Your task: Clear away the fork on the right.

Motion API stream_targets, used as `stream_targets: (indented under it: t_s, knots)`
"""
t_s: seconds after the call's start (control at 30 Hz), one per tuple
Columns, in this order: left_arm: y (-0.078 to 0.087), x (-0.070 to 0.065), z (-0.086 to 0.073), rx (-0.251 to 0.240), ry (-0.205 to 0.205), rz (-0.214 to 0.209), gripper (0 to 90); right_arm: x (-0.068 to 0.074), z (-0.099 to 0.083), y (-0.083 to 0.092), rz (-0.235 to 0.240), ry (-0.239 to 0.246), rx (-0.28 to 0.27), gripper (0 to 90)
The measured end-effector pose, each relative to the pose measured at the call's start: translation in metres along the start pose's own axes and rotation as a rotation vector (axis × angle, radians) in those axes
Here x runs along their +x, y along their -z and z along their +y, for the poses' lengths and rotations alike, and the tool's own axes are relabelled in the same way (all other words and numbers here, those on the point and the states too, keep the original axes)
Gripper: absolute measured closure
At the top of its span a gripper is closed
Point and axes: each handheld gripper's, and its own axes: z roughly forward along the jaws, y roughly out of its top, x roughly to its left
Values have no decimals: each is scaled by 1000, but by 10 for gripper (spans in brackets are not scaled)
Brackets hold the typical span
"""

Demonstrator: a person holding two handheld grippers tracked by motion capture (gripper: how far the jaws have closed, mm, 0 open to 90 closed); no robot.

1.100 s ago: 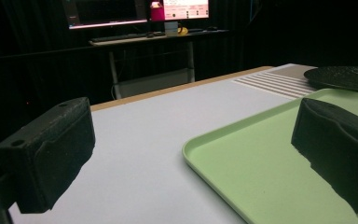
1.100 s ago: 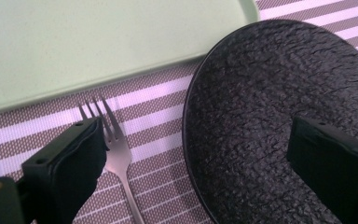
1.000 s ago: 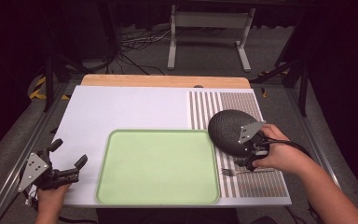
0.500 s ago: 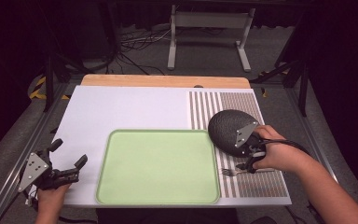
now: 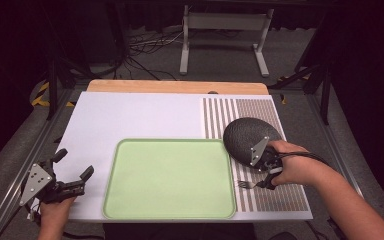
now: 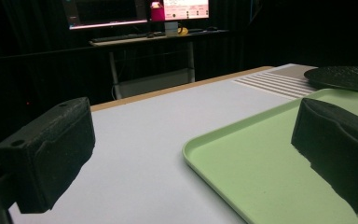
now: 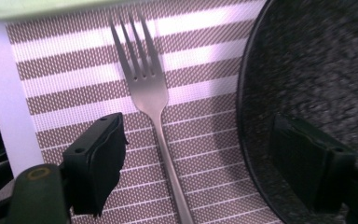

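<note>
Lower now than a second ago, the right claw (image 7: 200,177) straddles the fork (image 7: 151,93) wide open – one jaw overhangs the plate (image 7: 317,70) and could snag its rim – while the left claw (image 5: 72,177) waits wide apart.

A silver metal fork (image 7: 151,100) lies flat on a woven placemat with grey and white stripes (image 7: 74,81), tines toward the top of the right gripper view and handle running down to the bottom edge. The right gripper (image 7: 205,170) is positioned over the handle with its two black jaws spread wide apart, one on each side of the handle and neither touching it. The left-hand jaw stands over the placemat. The right-hand jaw stands over a dark speckled round plate (image 7: 317,74), whose curved rim passes just beside the fork. A pale green tray edge (image 7: 42,7) borders the placemat at the top. The white surface (image 7: 0,88) shows at the left.
</note>
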Motion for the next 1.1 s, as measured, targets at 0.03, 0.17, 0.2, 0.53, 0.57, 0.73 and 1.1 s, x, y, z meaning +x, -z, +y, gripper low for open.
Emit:
stream_targets:
  t_s: [0.03,0.17,0.2,0.53,0.57,0.73,1.1]
  knots:
    - [0,0,0,-2,1,1,1,0,0,-2,4,2,10,238]
    - [0,0,0,0,0,-1,1,2,0,-8,31,7,50,285]
    - [0,0,0,1,0,-1,1,2,0,-9,33,7,66,302]
    - [0,0,0,-4,3,0,1,6,3,-19,78,74,145,546]
    - [0,0,0,-4,4,-1,1,6,3,-19,77,88,152,573]
    - [0,0,0,-6,3,-2,1,6,5,-22,86,126,204,686]
    - [1,0,0,-3,3,-3,1,9,5,-25,77,191,239,846]
